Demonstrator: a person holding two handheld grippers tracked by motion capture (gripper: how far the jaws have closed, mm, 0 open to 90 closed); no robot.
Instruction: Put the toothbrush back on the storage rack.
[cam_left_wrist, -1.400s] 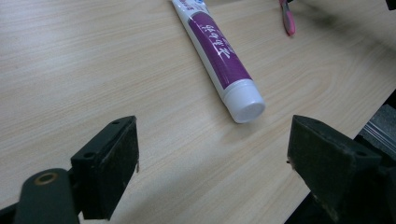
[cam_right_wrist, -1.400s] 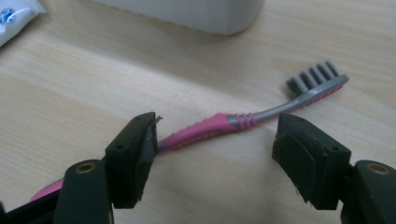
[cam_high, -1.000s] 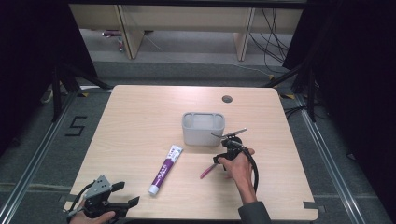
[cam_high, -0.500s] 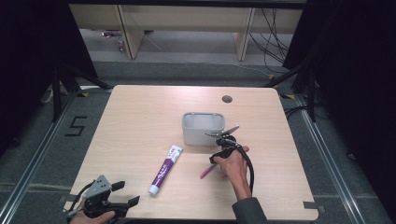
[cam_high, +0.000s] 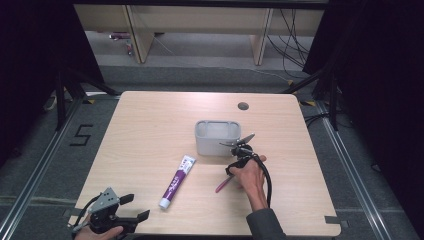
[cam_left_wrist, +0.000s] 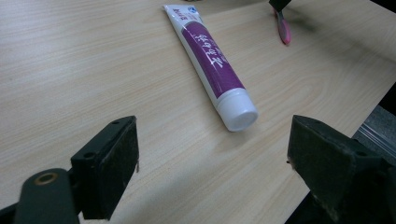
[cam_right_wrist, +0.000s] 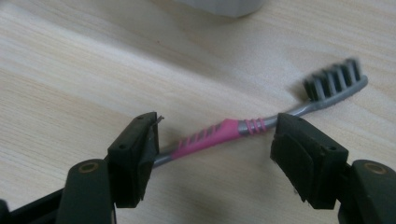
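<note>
Here, largest first:
Bench (cam_high: 150, 130): we see it carrying a grey tub (cam_high: 217, 137), a toothpaste tube (cam_high: 177, 182) and a pink toothbrush (cam_right_wrist: 219, 133).
Right gripper (cam_right_wrist: 215, 154): our fingers straddle the toothbrush handle, spread and just closing in, not yet pinching.
Toothbrush axis: crosswise between the fingers, bristles up-right; this hand is nearer.
Left gripper (cam_left_wrist: 212, 163): fingers spread, empty, by the tube's cap.
Hidden: the handle's tail, behind the left finger.

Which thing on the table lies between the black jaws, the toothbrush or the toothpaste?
The pink and grey toothbrush lies between the right gripper's open jaws. The purple and white toothpaste tube lies apart, untouched.
</note>
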